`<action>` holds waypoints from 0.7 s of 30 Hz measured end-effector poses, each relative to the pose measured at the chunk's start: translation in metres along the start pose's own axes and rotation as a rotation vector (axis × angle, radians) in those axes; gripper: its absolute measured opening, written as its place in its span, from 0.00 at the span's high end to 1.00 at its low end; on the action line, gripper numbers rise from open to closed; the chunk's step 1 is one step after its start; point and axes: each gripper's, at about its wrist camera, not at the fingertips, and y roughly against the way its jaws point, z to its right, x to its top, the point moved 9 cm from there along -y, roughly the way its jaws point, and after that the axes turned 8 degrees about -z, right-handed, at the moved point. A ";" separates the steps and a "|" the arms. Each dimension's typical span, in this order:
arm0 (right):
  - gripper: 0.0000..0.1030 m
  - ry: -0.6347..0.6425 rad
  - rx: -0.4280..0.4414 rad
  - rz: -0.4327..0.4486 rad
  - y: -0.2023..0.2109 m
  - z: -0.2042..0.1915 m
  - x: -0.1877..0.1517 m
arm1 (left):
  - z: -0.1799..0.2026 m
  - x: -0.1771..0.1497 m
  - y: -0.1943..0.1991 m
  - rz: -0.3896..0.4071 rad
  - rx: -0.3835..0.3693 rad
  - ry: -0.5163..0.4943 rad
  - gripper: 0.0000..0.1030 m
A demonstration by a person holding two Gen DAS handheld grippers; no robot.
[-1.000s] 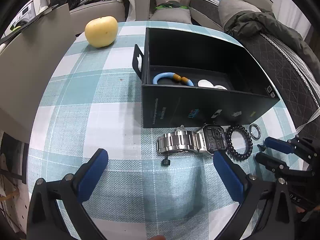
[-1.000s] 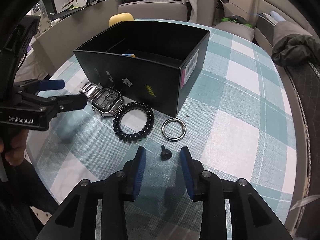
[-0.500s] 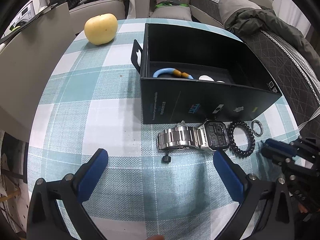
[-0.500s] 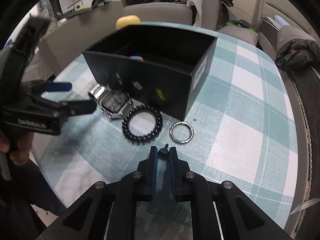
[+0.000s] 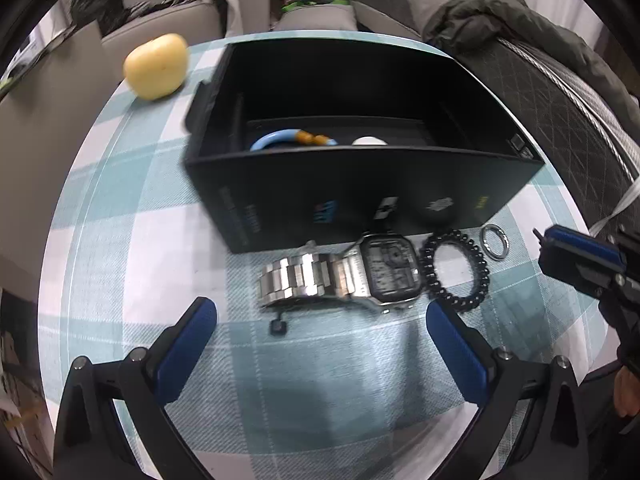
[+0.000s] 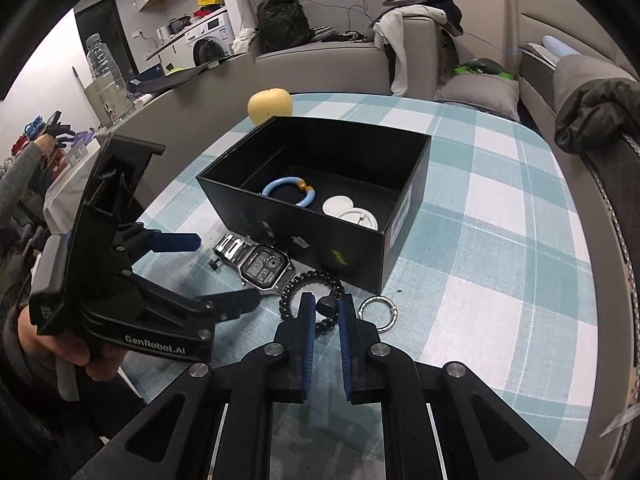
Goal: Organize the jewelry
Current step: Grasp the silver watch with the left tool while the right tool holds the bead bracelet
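Observation:
My right gripper (image 6: 326, 314) is shut on a small black stud (image 6: 326, 304) and holds it above the table, over the black bead bracelet (image 6: 312, 280). A silver ring (image 6: 378, 312) lies just to the right of the bracelet. Beside them, a steel digital watch (image 5: 360, 272) rests against the front wall of the open black box (image 5: 360, 200). The box holds a blue bangle (image 6: 288, 196) and white round pieces (image 6: 348, 212). A second black stud (image 5: 278, 326) lies near the watch strap. My left gripper (image 5: 318, 314) hangs open just in front of the watch.
A yellow apple (image 5: 156, 66) sits on the checked tablecloth behind the box's left corner. Grey sofas with clothes and a dark jacket (image 5: 500, 24) ring the table. A hand holds the left gripper's body (image 6: 120, 280) at the table's left edge.
My right gripper closed on the black stud and lifted it off the cloth. My left gripper shifted toward the watch and box, which now look larger.

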 end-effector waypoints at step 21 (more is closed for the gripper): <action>0.90 -0.002 -0.002 0.001 0.000 0.000 0.003 | 0.013 0.002 -0.003 0.058 0.030 -0.100 0.27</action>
